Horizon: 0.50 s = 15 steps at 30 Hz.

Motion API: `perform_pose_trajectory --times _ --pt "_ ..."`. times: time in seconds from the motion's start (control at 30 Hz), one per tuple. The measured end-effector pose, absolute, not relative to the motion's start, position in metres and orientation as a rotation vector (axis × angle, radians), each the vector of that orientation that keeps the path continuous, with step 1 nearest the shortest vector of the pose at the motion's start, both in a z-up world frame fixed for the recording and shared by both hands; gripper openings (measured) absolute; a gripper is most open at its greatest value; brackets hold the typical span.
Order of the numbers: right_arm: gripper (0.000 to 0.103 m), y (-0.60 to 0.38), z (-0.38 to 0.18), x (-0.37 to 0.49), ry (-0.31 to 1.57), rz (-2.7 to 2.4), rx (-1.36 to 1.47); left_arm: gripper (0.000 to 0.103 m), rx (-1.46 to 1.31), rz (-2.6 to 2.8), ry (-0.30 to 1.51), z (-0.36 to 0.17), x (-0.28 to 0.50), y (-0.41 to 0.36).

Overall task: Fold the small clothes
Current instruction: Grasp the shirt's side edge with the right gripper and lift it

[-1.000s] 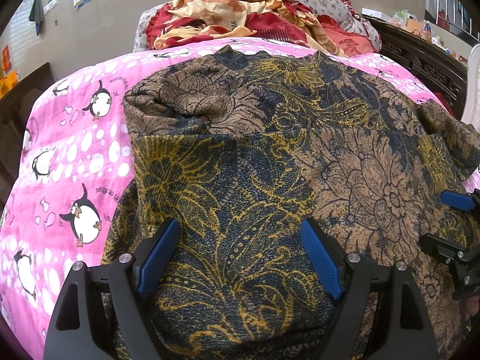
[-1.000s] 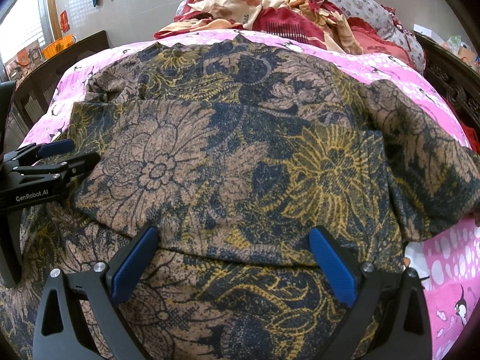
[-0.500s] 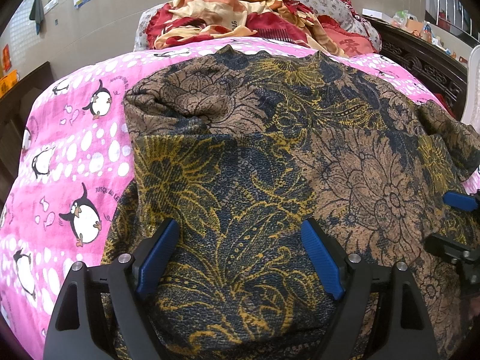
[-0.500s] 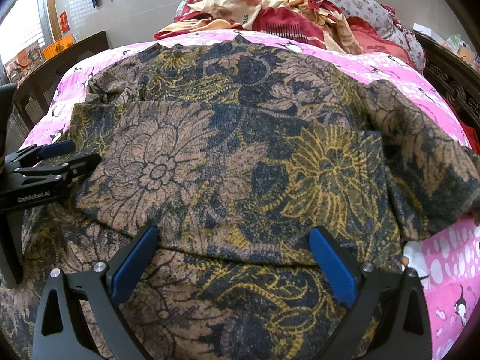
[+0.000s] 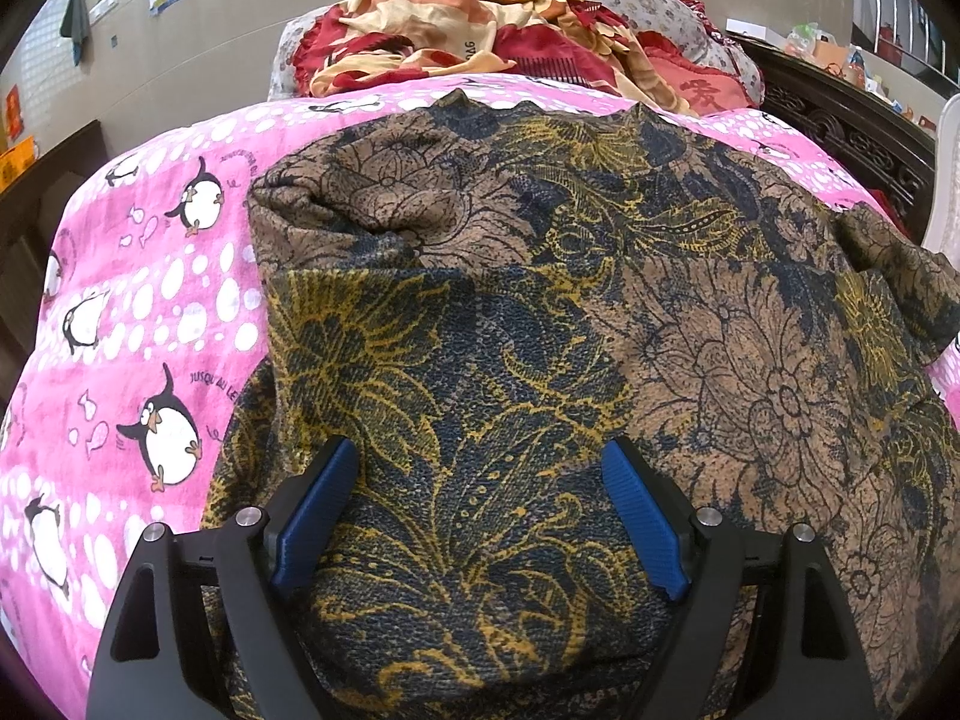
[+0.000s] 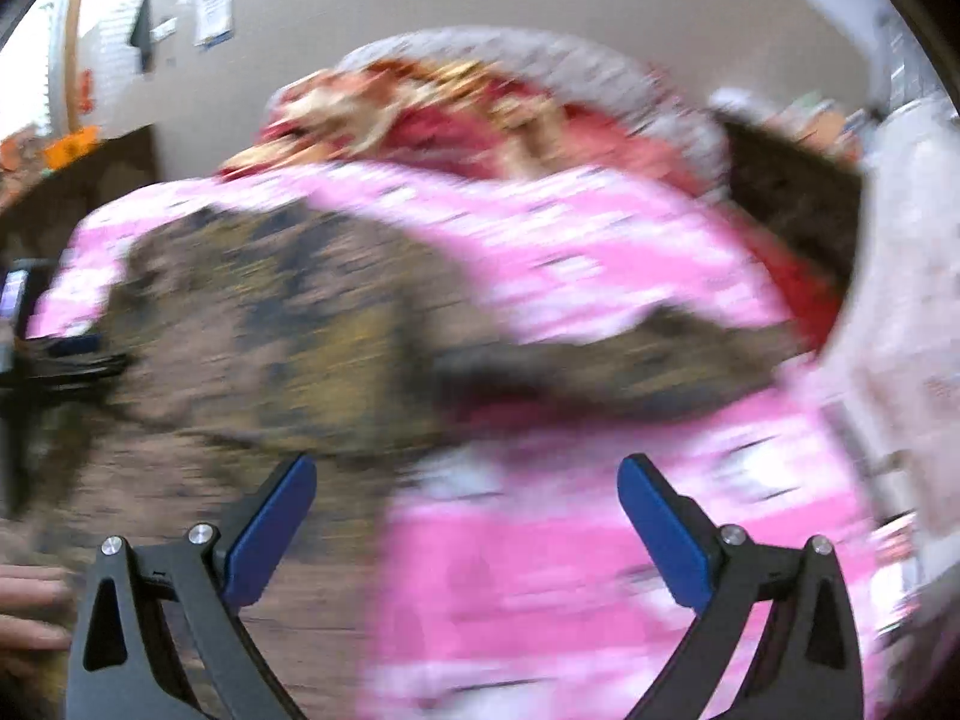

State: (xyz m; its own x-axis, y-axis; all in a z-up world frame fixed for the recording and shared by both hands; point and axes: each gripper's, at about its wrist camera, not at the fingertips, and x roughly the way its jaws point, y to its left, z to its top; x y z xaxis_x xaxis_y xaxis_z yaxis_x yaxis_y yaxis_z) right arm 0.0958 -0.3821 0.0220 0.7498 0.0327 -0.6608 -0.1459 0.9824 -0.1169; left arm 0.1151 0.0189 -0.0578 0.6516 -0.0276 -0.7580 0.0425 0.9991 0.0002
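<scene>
Angling down over floral garment (image 5: 480, 324), left fingers (image 5: 315, 507) spread

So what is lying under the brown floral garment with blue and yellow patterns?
The brown floral garment lies on a pink penguin-print blanket, visible around its edges. Whatever is beneath its middle is covered.

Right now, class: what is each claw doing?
Left claw: open over the patterned garment, gripping nothing.
Right claw: open, empty.
</scene>
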Motion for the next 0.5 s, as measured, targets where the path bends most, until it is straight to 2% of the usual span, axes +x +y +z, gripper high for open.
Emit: perform_pose_trajectory --times 0.17,0.27,0.3,0.4,0.47,0.5 --pt "0.099 -0.477 0.03 0.135 0.592 -0.144 -0.349 0.067 0.019 -0.04 0.86 -0.058 0.115 0.019" --pt "0.078 -0.501 0.017 0.176 0.685 -0.024 -0.462 0.067 0.019 -0.04 0.86 -0.058 0.115 0.019" --pt "0.068 -0.504 0.013 0.192 0.732 0.037 -0.49 0.067 0.019 -0.04 0.86 -0.058 0.115 0.019" --pt "0.062 -0.507 0.009 0.213 0.763 0.09 -0.53 0.067 0.018 -0.039 0.861 -0.058 0.115 0.019" --pt "0.054 -0.509 0.005 0.226 0.796 0.107 -0.547 0.067 0.02 -0.039 0.86 -0.058 0.115 0.019" --pt "0.046 -0.511 0.0 0.234 0.831 0.13 -0.554 0.067 0.018 -0.04 0.86 -0.058 0.115 0.019"
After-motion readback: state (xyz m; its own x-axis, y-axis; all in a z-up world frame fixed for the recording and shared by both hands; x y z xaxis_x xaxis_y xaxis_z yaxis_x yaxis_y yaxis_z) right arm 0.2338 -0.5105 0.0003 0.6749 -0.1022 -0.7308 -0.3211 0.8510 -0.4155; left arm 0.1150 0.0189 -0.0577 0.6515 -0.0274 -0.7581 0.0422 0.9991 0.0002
